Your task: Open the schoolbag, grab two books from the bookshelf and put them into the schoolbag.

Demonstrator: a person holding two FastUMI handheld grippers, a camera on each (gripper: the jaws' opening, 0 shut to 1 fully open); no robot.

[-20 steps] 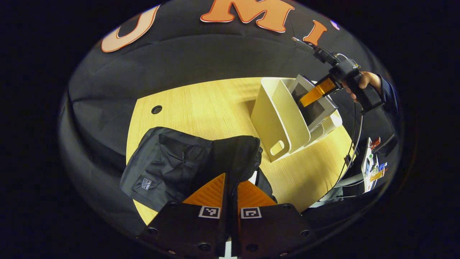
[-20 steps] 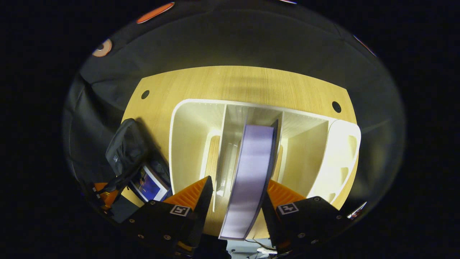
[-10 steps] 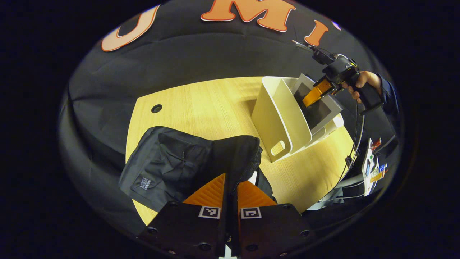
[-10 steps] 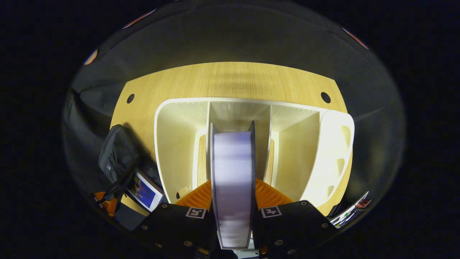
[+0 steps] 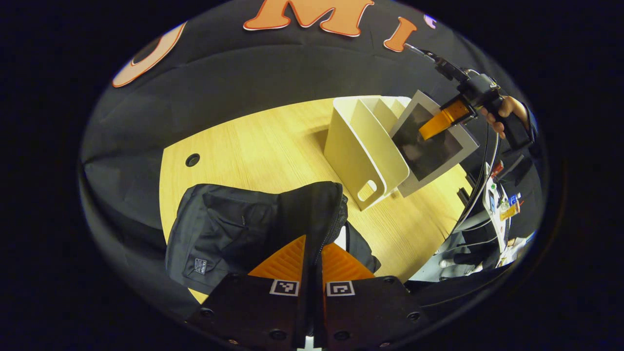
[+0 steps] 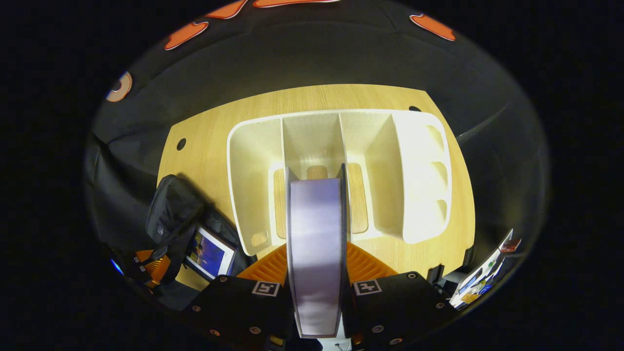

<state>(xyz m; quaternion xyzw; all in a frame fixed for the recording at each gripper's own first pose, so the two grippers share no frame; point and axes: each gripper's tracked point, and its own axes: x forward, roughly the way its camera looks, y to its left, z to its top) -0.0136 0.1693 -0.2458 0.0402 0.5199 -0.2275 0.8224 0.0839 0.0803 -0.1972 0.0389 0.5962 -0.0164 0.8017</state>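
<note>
Black schoolbag open w/ book inside; grey book above white bookshelf.

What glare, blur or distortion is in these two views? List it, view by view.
Right gripper view: the white bookshelf glares at its right end; the held book looks soft, too near the lens. Left gripper view: fisheye bends the table edge; the schoolbag is dark with little detail.

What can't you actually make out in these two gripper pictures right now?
- Right gripper view: the grey-covered book clamped in the right gripper shows its page edge alone, blurred; its covers face sideways.
- Right gripper view: the blue-covered book in the black fabric schoolbag is partly hidden by the flap.
- Left gripper view: the left gripper pinches that flap, which hides the bag's inside.
</note>
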